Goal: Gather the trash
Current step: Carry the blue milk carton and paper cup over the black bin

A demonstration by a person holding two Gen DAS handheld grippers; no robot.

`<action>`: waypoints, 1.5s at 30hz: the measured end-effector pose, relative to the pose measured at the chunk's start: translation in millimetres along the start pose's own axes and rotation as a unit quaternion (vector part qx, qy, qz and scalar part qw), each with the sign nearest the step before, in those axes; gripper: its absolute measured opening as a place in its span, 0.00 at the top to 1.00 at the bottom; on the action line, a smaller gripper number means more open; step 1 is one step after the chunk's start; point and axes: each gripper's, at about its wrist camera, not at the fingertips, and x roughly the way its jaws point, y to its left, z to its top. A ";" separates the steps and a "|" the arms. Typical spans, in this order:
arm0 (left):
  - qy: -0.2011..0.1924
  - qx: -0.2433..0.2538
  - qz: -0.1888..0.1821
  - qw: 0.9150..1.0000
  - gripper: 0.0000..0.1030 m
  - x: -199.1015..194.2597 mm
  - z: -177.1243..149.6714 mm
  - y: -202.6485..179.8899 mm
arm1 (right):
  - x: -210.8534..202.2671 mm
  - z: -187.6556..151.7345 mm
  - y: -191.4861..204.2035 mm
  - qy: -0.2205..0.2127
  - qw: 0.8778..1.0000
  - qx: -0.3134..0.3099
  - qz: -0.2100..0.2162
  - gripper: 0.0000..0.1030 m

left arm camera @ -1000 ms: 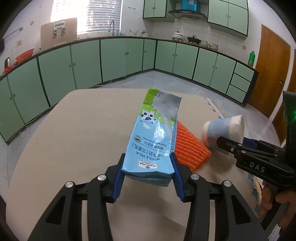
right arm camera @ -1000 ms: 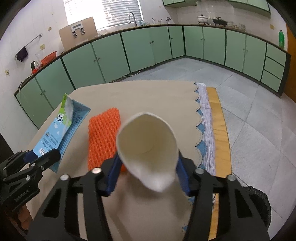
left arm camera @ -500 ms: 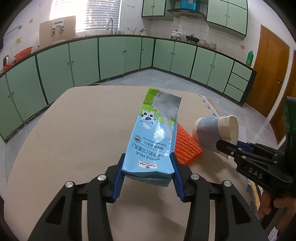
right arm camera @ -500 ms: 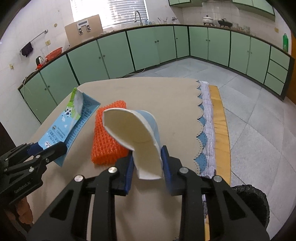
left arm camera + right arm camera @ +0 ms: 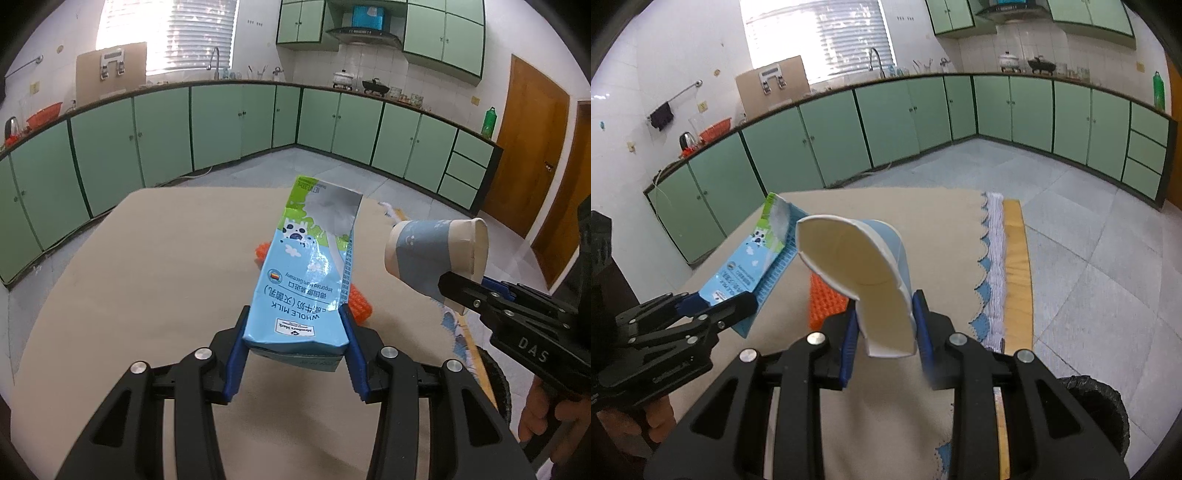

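Left claw (image 5: 295, 350) pinching the base of a flattened blue whole-milk carton (image 5: 308, 280), blue pads pressed against both of its sides. Carton lifted clear of the beige bench (image 5: 147, 266), its torn silver-lined top pointing away toward the green cabinets (image 5: 221, 122). Right claw (image 5: 886, 325) clamped on a crushed paper cup (image 5: 857, 273), gripping it by the rim, squashed mouth facing the camera and blue-printed wall bending off to the right. From the left wrist, same cup (image 5: 436, 254) seen to the right of the carton, held up above the bench edge, apart from the carton. Orange mesh scrubber (image 5: 825, 302) lying flat on the bench below and between the two held items, partly hidden behind the carton in the left view (image 5: 360, 304). Black-lined trash bin (image 5: 1097, 410) on the floor at the lower right, beside the bench's scalloped cloth edge (image 5: 982, 295). Grey floor tiles (image 5: 1089, 258) beyond.
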 end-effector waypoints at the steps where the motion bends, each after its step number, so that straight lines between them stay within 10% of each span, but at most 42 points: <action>1: -0.003 0.000 -0.001 1.000 0.55 -3.8 0.9 -0.7 | -3.9 -0.5 -0.5 -0.004 1.000 -0.001 0.001 0.74; 33: -0.048 0.072 -0.101 0.991 0.55 -78.9 -0.7 -127.4 | -168.2 -48.1 -63.2 -0.088 0.993 0.032 -0.073 0.73; 45: 0.000 0.111 -0.164 0.980 0.55 -67.2 -36.4 -197.5 | -207.1 -93.1 -114.8 -0.083 0.983 0.079 -0.143 0.73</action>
